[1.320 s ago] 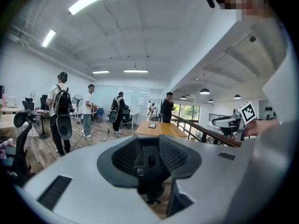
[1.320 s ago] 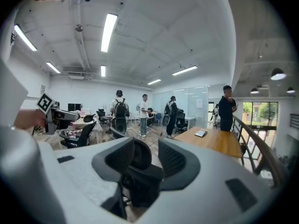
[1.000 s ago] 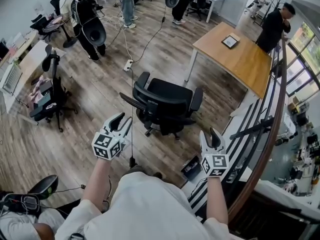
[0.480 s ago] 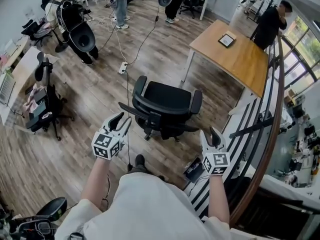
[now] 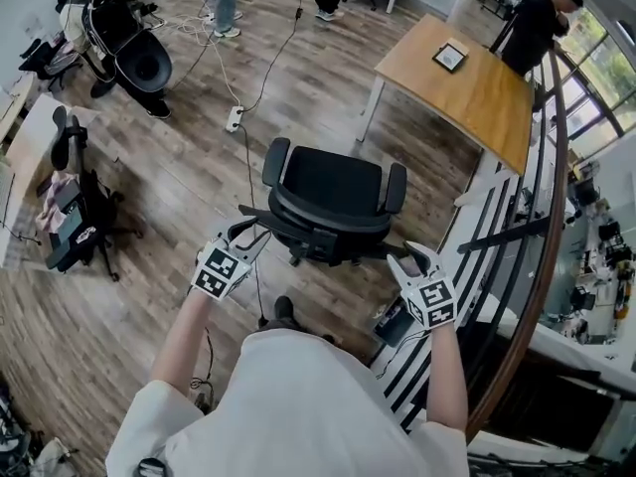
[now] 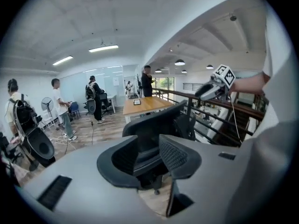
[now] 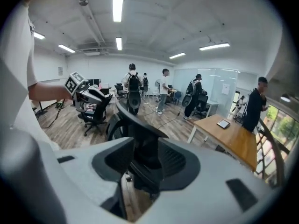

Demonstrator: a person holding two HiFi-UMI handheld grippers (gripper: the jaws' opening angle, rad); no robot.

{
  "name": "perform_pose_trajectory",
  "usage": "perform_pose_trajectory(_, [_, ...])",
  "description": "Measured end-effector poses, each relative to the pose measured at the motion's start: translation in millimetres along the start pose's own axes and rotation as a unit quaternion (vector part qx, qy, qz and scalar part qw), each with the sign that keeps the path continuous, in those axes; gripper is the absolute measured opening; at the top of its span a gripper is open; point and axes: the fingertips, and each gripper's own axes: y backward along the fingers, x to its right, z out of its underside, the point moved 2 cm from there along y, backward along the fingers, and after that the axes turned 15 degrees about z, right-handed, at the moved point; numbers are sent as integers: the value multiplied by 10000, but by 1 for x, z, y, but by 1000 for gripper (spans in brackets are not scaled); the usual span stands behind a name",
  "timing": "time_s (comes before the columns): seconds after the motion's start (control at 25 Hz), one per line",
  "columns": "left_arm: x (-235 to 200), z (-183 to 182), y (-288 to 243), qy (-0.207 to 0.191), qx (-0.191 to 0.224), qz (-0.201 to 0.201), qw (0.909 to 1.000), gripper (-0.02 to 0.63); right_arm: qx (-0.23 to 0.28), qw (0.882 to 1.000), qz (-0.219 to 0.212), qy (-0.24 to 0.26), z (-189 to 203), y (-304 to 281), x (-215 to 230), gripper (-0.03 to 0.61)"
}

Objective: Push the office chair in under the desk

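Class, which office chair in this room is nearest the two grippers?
The empty black office chair mid-floor, its backrest just ahead of the left gripper and right gripper. The cluttered chair at the left stands much farther off.

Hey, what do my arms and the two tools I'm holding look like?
The left tool and right tool match: pale grey bodies, dark ribbed pads on two curved jaws, each carrying a white cube with black square markers. You're wearing a white short-sleeved shirt; forearms are bare.

White short-sleeved shirt (image 5: 288, 405); left claw (image 5: 246, 238) and right claw (image 5: 411, 259) grey, with black-and-white marker cubes (image 5: 221, 271).
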Motion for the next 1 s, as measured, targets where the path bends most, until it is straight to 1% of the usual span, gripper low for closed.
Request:
perform_pose_trajectory(0.12, [-10,26,-17,-456,-641,330,9964,137,-410,9975,-123,566,16,-20,-14,147])
perform_pose_trajectory(0.2, [-16,39,-28,-686,-934,570,9916,137,-668,9937,-197,875,24,-31,-23,147])
perform_pose_trajectory(0.4, [-27,58,-49,-1125,-1320,1027,9795,137,-1105,9856,-409,1210,39,-52,-42,147])
perform_pose_trajectory(0.56, [-31,69,-61,-1509,-1626,1281,9666,140,-1460,9733,-503,1699,48,-61,-52,147])
perform_pose_trajectory(0.64, [-33,70,-67,-1692,-1801,1408,9587,141,-1615,9658,-550,1954,52,-67,-52,147])
perform_pose_trajectory(0.72, [-33,72,-73,-1897,-2019,1524,9487,149,-1759,9569,-597,2234,58,-72,-53,147])
perform_pose_trajectory(0.88, [-30,86,-82,-2380,-2489,1620,9248,155,-2006,9348,-747,2833,76,-81,-59,147])
perform_pose_trajectory(1.0, [-31,96,-89,-2674,-2827,1658,9062,159,-2105,9211,-835,3168,87,-91,-60,147])
